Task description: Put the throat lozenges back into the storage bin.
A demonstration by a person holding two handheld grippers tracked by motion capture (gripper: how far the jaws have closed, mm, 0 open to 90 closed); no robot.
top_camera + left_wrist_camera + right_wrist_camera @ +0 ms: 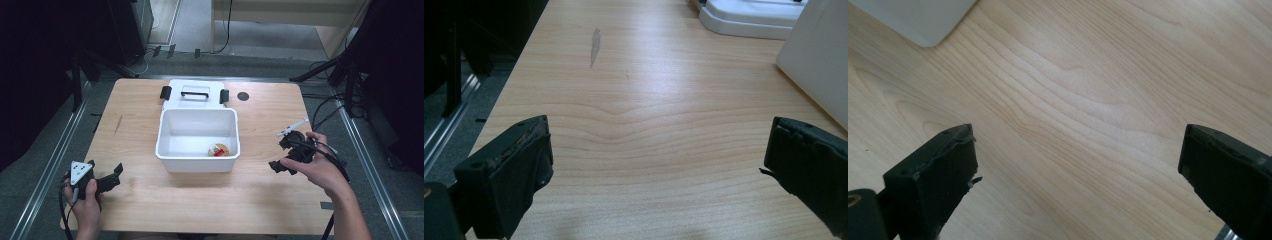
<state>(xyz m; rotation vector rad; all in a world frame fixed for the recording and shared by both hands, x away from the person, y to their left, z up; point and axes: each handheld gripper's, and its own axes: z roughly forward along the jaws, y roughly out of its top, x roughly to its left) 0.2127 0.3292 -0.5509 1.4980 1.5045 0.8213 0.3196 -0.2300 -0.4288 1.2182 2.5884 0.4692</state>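
White bin [170, 135] sits lid-off between both grippers; left gripper [659, 165] and right gripper [1078, 170] jaws spread wide, empty, flanking for access.

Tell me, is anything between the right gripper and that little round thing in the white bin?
Yes. The round thing lies on the floor of the white bin, near its front right corner, so the bin's right wall stands between it and the right gripper. The bin is open on top; its lid lies behind it.
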